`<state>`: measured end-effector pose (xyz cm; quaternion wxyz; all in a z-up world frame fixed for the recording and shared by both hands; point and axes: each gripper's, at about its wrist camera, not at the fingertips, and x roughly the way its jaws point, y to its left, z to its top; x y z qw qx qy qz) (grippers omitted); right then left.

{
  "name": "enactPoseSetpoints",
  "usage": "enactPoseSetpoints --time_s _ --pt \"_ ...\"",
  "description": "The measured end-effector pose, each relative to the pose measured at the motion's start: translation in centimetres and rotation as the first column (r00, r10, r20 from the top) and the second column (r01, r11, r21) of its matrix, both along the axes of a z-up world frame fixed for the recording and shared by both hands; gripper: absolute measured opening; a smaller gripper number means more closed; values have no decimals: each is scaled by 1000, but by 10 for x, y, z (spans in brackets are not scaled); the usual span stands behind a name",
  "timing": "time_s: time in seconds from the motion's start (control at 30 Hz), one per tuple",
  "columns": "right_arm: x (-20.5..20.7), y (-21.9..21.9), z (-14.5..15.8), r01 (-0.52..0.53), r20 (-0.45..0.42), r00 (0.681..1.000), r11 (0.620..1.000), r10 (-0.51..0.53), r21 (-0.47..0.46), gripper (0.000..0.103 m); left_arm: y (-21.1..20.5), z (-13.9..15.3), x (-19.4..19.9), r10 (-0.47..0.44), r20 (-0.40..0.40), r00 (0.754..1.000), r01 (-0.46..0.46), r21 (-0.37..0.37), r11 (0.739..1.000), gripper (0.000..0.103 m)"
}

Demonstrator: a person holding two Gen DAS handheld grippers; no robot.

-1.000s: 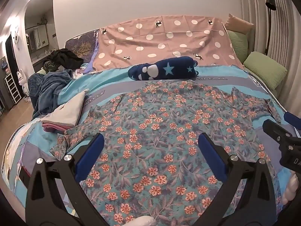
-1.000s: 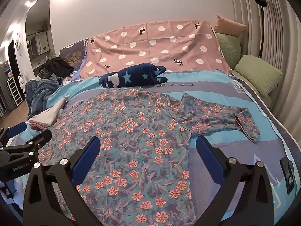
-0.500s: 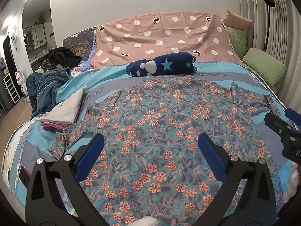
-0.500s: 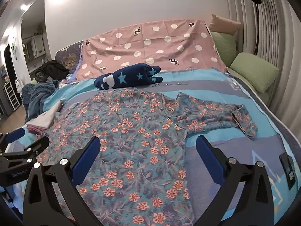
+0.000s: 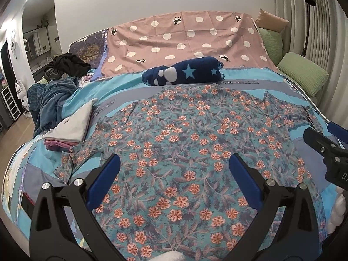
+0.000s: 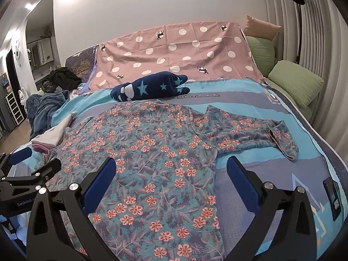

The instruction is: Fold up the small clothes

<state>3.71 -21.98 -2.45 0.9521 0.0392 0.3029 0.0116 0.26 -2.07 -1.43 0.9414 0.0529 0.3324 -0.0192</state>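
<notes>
A teal floral long-sleeved shirt lies spread flat on the bed, also shown in the right wrist view. Its right sleeve stretches out to the right, its left sleeve toward the folded pile. My left gripper is open and empty above the shirt's lower middle. My right gripper is open and empty above the shirt's lower right part. Each gripper shows at the edge of the other's view.
A folded pile of white and pink clothes sits left of the shirt. A dark blue star cushion lies behind it. A blue blanket is heaped at the far left. Green pillows line the right edge. A phone lies at right.
Both grippers have risen and pulled back slightly, so the shirt sits a little lower and farther in view. Both stay open and empty. The shirt has not moved.
</notes>
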Motion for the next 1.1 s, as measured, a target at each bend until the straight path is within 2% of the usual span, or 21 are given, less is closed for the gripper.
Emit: enactPoseSetpoints --time_s 0.47,1.1 --pt "2 1 -3 1 -9 1000 1000 -1 -4 102 -10 -2 0 -31 -4 999 31 11 999 101" --pt "2 1 -6 9 -20 1000 1000 -9 -6 102 -7 -10 2 -28 -23 999 28 11 1000 101"
